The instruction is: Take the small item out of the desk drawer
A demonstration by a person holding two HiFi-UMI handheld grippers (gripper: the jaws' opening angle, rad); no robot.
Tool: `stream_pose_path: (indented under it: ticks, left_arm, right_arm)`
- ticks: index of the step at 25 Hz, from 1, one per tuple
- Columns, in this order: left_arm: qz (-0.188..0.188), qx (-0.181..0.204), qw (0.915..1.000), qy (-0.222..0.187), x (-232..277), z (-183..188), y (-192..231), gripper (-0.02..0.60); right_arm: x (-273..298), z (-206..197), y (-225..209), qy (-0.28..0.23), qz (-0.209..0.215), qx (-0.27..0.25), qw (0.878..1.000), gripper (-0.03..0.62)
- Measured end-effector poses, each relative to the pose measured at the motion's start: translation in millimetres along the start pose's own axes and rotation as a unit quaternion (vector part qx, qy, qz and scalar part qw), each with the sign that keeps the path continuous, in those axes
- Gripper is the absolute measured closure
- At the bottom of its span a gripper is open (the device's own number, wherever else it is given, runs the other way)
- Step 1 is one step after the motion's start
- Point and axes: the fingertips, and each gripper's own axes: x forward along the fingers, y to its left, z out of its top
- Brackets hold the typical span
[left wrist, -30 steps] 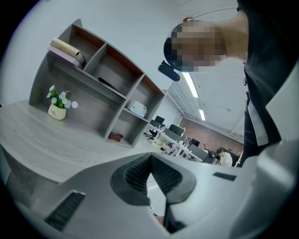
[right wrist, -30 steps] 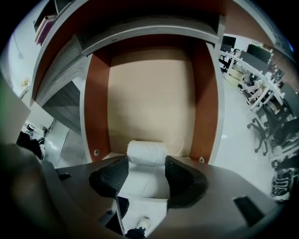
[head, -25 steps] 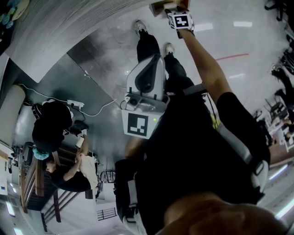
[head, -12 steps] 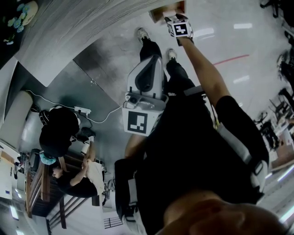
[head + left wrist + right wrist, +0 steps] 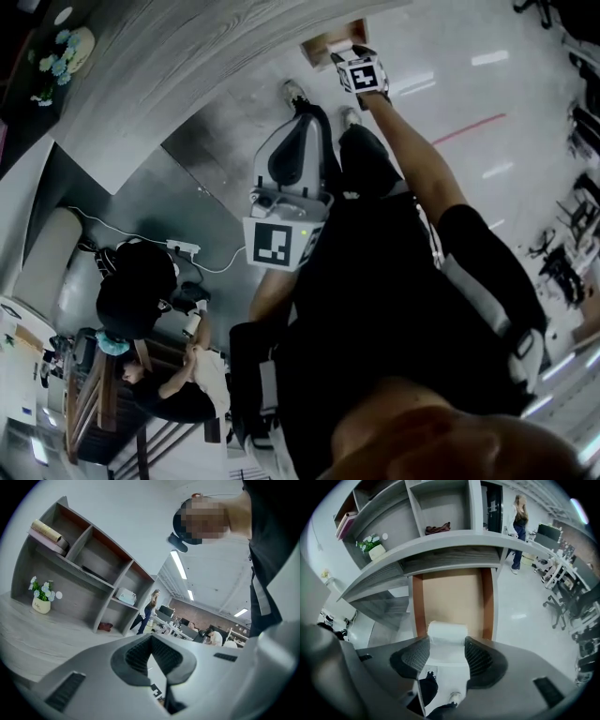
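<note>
The left gripper (image 5: 151, 641) has its jaws together at the tips with nothing between them. It is held back by the person's body and aimed at the shelf unit (image 5: 89, 569) at 10 o'clock, well apart from the work.

The right gripper (image 5: 446, 645) has its jaws clamped on the small white item (image 5: 447, 631), with both ribbed pads touching its sides. The item's rounded end runs from 9 to 3 o'clock across the jaws. It may be a roll or a folded packet; I cannot tell which.

The open drawer (image 5: 450, 592) lies straight ahead at 12 o'clock, under the desk (image 5: 454, 540). The item sits at the drawer's near end, so the exit path is probably up and back toward 6 o'clock, with only the right gripper within reach.
</note>
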Motion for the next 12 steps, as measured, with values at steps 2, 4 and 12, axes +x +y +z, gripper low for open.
stream_pose_path:
  ticks: [2, 4, 12]
  left_arm:
    - [0.0, 0.002, 1.0, -0.004, 0.6, 4.0, -0.7, 0.589]
    - [0.001, 0.002, 1.0, -0.009, 0.3, 7.3, -3.0, 0.589]
    - [0.009, 0.021, 0.9997, -0.009, -4.7, -2.3, -24.2, 0.589]
  right_arm:
    - [-3.9, 2.5, 4.1, 0.001, 0.007, -0.003, 1.0, 0.361]
    - [-5.0, 3.7, 3.4, 0.002, 0.007, -0.008, 1.0, 0.361]
    - [-15.2, 2.4, 5.9, 0.008, 0.034, -0.016, 0.999, 0.362]
